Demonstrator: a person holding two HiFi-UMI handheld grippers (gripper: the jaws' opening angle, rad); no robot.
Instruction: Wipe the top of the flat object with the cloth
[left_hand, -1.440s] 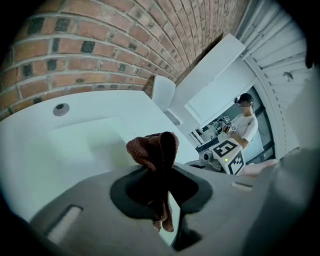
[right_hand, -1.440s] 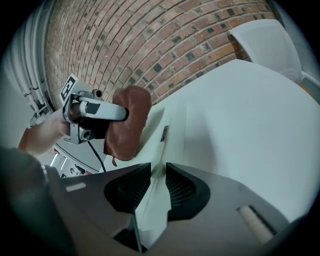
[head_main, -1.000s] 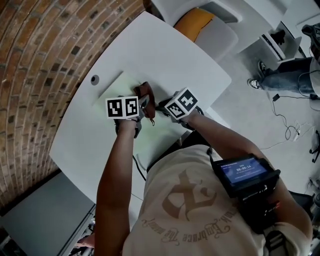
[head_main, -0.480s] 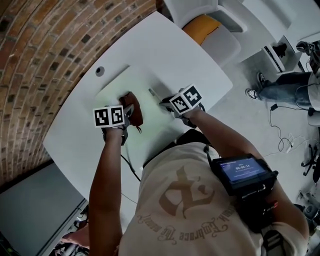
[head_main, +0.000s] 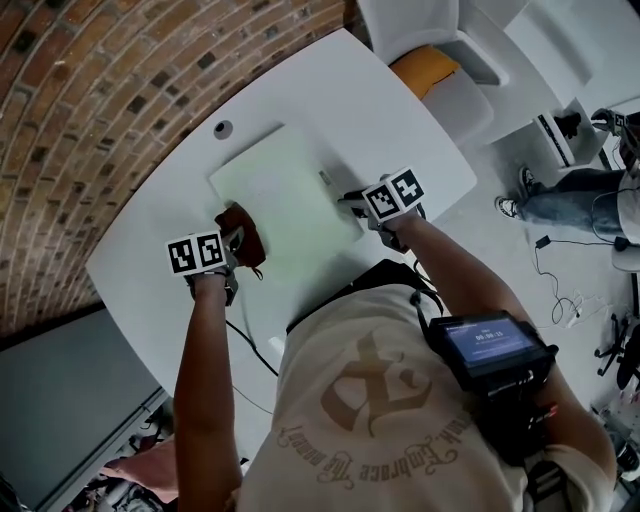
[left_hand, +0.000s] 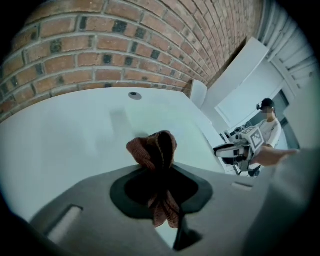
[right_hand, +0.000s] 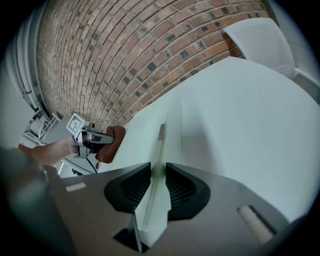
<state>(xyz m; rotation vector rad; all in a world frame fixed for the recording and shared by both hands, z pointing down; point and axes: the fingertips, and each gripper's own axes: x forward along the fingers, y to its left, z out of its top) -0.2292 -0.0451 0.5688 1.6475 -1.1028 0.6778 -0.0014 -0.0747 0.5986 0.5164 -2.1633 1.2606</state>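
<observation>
Clamping cloth (head_main: 245, 230) in left hand-held gripper (head_main: 233, 243), board (head_main: 285, 180) edge in right hand-held gripper (head_main: 350, 204); I fear thin pinch slipping, board skidding.

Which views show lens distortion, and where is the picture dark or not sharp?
Head view: the brick wall and the table edge bow outward; light is even, detail sharp. Left gripper view: strong fisheye, black corners, cloth fairly sharp. Right gripper view: brick courses bend, flat board soft near the lens.

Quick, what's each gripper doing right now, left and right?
Left gripper: closed on the brown cloth.
Right gripper: closed on the flat board, at its edge.
</observation>
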